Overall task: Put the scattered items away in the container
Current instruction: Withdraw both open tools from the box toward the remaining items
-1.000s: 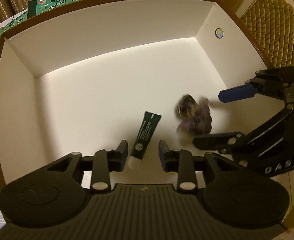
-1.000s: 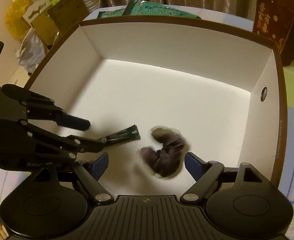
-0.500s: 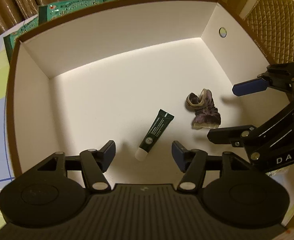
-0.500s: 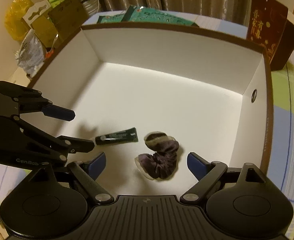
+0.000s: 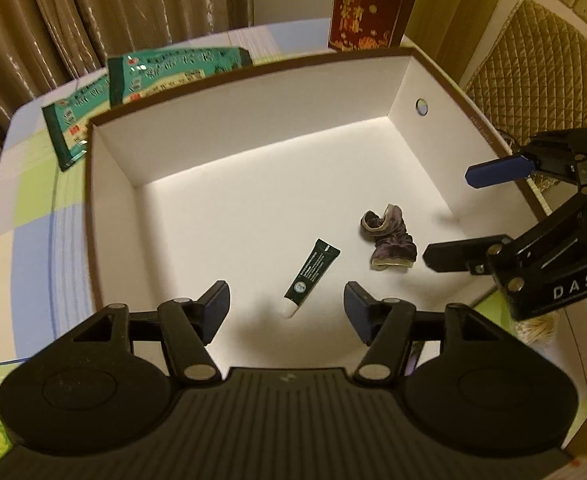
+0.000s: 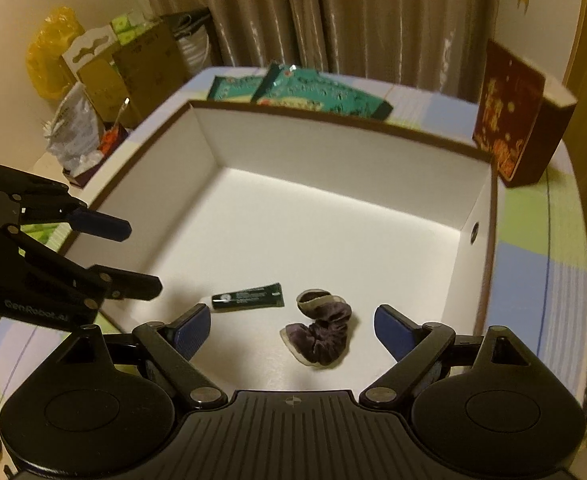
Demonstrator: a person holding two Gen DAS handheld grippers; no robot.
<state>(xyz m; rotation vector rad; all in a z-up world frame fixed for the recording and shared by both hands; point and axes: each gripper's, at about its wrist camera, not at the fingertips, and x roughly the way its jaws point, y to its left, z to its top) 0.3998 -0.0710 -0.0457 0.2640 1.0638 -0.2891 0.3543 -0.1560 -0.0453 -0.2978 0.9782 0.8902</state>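
Box (image 5: 105,216) on the table (image 5: 33,208), white inside. Contents: one tube (image 5: 311,272), one scrunchie (image 5: 389,240).

Tube at 6 o'clock on the box floor, scrunchie near, toward 4 o'clock. Tube looks light, slick, squashy; best pinched across mid-body. Scrunchie soft, limp, snags easily; take a bunched fold.

Left tool (image 5: 286,306) and right tool (image 6: 291,330) both spread wide, holding nothing, above the box.

Two teal packets (image 6: 293,92) at 12 o'clock outside.

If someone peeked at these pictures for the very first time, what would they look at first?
Probably the big white box with its brown rim, filling the middle of both views. On its floor lie a dark green tube and, close beside it, a crumpled purple scrunchie. Both open hand-held grippers, left and right, hover above them, holding nothing.
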